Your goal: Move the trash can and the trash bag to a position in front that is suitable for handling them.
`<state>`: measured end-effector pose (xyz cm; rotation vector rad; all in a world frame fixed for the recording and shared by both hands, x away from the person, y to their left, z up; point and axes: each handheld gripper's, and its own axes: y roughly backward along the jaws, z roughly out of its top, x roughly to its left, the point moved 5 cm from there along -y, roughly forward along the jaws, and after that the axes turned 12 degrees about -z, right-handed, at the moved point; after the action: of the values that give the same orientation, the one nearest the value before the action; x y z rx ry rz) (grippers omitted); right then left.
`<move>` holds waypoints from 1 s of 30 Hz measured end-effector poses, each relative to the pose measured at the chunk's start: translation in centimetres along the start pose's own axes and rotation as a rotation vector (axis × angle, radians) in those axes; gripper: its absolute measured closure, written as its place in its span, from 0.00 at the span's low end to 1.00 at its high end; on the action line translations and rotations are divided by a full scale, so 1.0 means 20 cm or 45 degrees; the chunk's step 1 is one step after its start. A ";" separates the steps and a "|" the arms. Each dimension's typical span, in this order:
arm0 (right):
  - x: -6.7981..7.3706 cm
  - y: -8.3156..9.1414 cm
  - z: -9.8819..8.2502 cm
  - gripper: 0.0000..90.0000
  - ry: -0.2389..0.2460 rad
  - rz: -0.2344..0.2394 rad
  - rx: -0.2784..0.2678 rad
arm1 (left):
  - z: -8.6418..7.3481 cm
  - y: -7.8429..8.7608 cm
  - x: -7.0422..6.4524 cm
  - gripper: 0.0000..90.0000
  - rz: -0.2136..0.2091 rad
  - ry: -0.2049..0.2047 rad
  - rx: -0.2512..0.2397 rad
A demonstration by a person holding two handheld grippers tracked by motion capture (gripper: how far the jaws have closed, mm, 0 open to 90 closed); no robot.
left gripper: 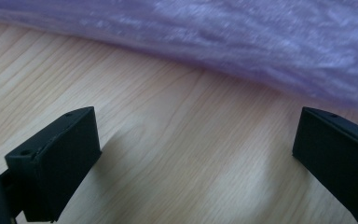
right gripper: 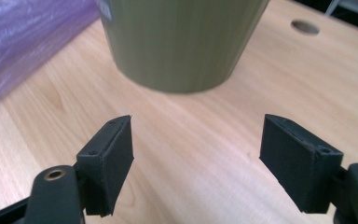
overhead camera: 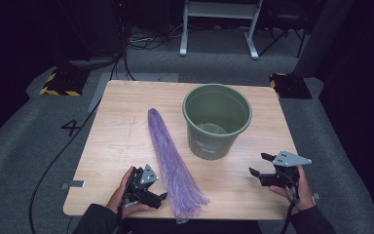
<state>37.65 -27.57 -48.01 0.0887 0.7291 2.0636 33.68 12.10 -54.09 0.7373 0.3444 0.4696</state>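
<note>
Nearby, crinkly purple plastic bag (overhead camera: 173,161) — long, tapered — beside smooth green bucket (overhead camera: 217,121).

On my table (overhead camera: 117,126): a bucket (overhead camera: 217,120) standing upright toward the far right, a rolled plastic bag (overhead camera: 170,161) lying just left of it, running from mid-table to the near edge. My left gripper (overhead camera: 152,194) sits just left of the bag's near end; my right gripper (overhead camera: 262,165) sits near the front right, before the bucket.

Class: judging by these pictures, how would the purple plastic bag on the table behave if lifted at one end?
The purple plastic bag looks thin and crinkled, so it would probably sag limply. It seems light and may slide on the smooth table.
</note>
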 end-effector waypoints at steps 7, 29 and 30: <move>0.04 -0.01 -0.05 0.29 -0.005 0.047 0.020 | 0.07 -0.07 -0.01 0.00 -0.022 -0.007 0.008; 0.40 -0.06 0.08 0.28 0.101 0.316 -0.010 | 0.31 -0.30 0.01 0.00 0.002 0.041 0.008; 0.40 -0.06 0.08 0.28 0.101 0.316 -0.010 | 0.31 -0.30 0.01 0.00 0.002 0.041 0.008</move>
<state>34.37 -20.12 -49.03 0.0976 0.7906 2.3170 38.48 4.81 -54.07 0.7367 0.3754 0.4827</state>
